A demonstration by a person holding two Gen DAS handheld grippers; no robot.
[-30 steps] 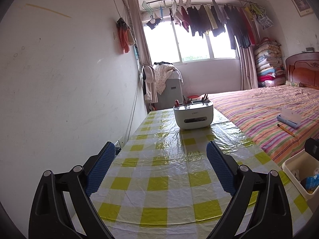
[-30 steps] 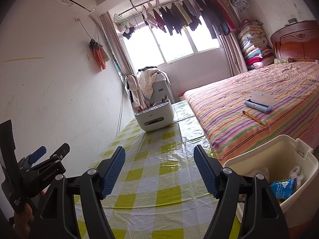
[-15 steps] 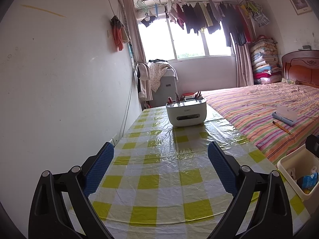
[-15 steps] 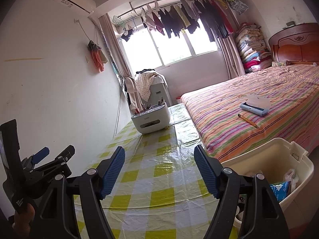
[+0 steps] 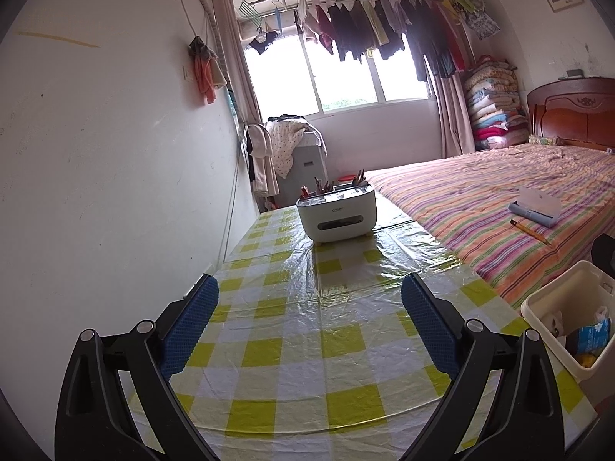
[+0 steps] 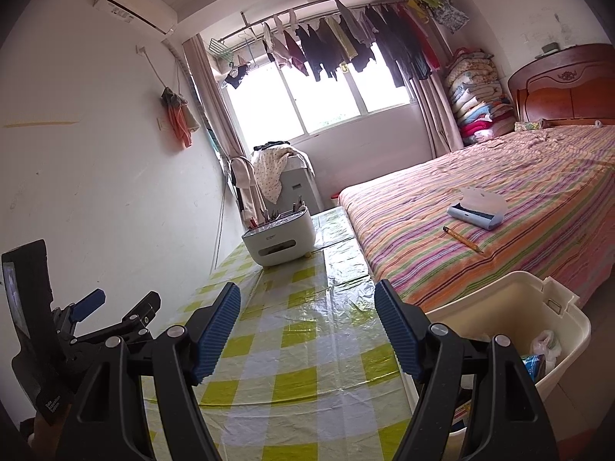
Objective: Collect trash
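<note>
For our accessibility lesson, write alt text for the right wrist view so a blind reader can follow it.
The open right gripper, holding nothing, points along a table covered in yellow-checked plastic. A cream bin with some trash stands at the table's right edge, a white desk organizer at the far end, and a striped bed beyond.

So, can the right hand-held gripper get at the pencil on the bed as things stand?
Probably yes. The right hand-held gripper is open and empty, and the pencil lies bare on the bedspread, beyond the cream bin. It would have to pass over that bin.
</note>
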